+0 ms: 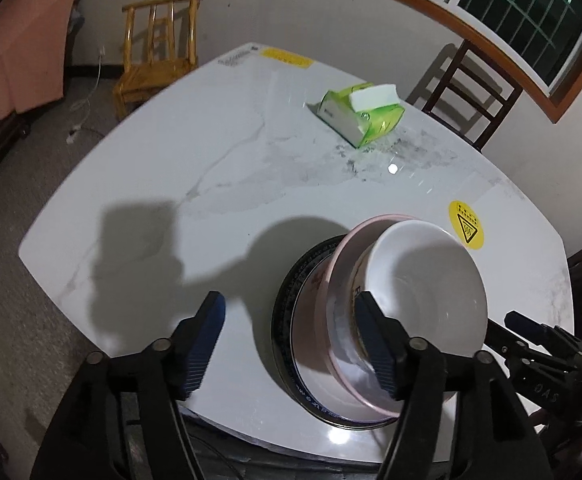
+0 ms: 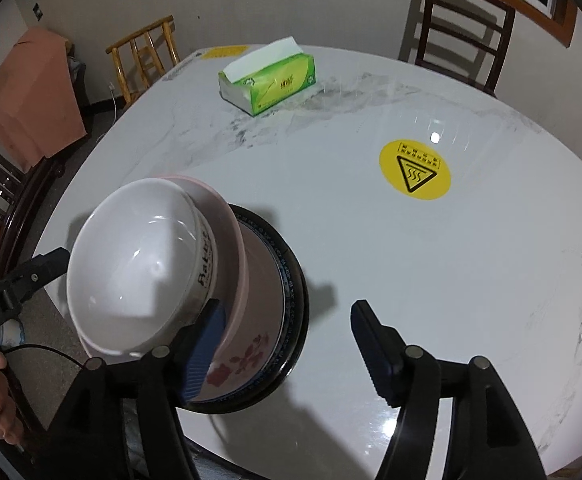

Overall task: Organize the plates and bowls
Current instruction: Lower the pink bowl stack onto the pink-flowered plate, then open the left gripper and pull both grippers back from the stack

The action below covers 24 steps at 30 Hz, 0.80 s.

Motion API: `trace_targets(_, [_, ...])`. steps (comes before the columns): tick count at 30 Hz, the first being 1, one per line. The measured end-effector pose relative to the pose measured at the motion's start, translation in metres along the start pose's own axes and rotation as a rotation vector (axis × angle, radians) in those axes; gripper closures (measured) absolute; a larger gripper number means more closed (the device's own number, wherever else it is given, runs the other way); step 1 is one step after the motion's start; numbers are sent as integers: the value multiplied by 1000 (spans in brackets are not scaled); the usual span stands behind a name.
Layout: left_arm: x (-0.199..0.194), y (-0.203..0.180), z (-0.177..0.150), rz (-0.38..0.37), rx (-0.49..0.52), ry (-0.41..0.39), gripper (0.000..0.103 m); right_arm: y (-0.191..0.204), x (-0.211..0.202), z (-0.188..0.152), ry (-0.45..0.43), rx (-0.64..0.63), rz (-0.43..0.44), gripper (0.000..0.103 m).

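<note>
Both my left claw point(image 1: 291, 340) and right claw point(image 2: 287, 344) stand wide and empty beside the nested bowls point(image 1: 423, 280) on the plate point(image 1: 287, 312), a hard, slick, breakable, fairly heavy stack best gripped at the rims.

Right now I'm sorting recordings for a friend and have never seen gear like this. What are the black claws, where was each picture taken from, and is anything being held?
The claws are two-finger grippers that a person holds, one in each hand. Each carries a wide-angle camera looking along its fingers, so one picture comes from the left gripper and the other from the right gripper. Both look down on a white marble-look table. Near its front edge stands a stack: a white bowl inside a pink bowl on a dark-rimmed plate. Farther back lies a green tissue pack. Both grippers stand open beside the stack, holding nothing.
</note>
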<state>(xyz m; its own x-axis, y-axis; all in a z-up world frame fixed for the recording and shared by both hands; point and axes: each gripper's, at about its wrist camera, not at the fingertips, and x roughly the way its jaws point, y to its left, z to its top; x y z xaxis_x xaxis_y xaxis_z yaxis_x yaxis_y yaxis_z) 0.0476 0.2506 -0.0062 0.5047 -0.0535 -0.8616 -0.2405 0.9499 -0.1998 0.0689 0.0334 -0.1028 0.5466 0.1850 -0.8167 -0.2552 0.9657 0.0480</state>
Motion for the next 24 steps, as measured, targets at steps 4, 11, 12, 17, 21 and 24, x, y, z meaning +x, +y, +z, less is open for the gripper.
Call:
trace_targets(4, [-12,-3,-4,-8,6,-33,35,-5,-13,-8,-44,9,7,36])
trace_targets(11, [-41,-18,-25,58,67,-149,31,-10,-42,-33,-146,15,83,36])
trace_targets(12, [-46,-22,-31,78,83,-173,30,-10,-45,-38,-155,15,93,36])
trace_targets(17, [-52,-41,-53,133,134,-226,24,-1,-44,-62,-165,-39,114,36])
trace_targets(21, [-53,-54,-70,144,157,-223,22,9,-43,-78,-170,-85,96,36])
trace_targets(24, [-52,-60,-78,157,162,-227,20,11,-46,-88,-185,-98,101,36])
